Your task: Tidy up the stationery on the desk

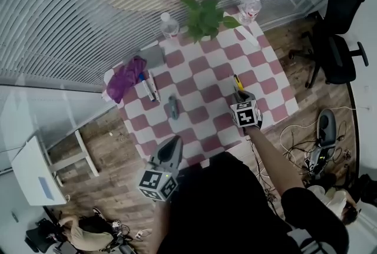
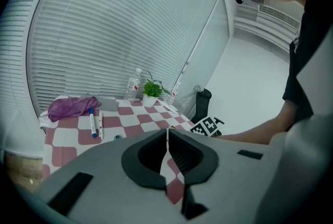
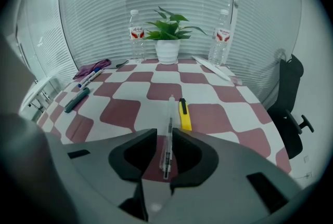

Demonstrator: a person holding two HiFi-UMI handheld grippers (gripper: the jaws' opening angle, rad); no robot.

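A clear pen (image 3: 168, 137) lies on the checkered table (image 1: 259, 64) between the jaws of my right gripper (image 3: 164, 132), which stand open with a small gap beside the pen. A yellow cutter (image 3: 184, 115) lies just right of it. In the head view my right gripper (image 1: 239, 95) sits near the table's right front, with the yellow cutter (image 1: 237, 82) just beyond it. My left gripper (image 1: 174, 141) hovers at the near edge, shut and empty, its jaw tips (image 2: 167, 132) meeting. A green marker (image 1: 172, 106) rests mid-table. Two pens (image 1: 147, 86) lie next to a purple cloth (image 1: 125, 77).
A potted plant (image 1: 203, 17) and two water bottles (image 1: 169, 25) (image 1: 252, 6) stand along the far edge. A white strip (image 1: 247, 36) lies at the far right corner. An office chair (image 1: 339, 35) stands right of the table, with cables on the floor.
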